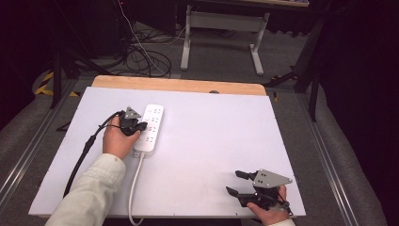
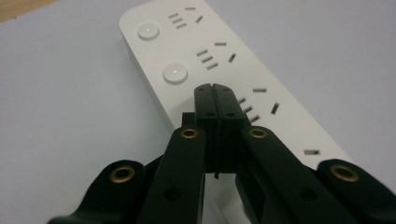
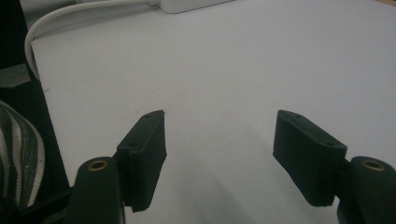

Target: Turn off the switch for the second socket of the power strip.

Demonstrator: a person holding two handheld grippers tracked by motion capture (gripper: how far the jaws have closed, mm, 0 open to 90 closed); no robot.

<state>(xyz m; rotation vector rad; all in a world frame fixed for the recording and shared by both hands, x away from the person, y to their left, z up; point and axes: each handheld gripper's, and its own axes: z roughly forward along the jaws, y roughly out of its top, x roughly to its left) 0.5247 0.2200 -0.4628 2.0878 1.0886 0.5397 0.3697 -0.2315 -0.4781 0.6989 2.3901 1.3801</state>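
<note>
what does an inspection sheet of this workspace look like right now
surface: white board on a wooden table, bare apart from the power strip
job's things: white power strip, flat, at the board's left; two round buttons ahead of the left tongs
clutter: nothing seen
grippers: left tongs shut, tips over the power strip; right tongs open, nothing between them, near the board's front right corner
cables: white cord runs off the front edge; black cable trails from the left tongs
surroundings: table legs and floor wires behind
</note>
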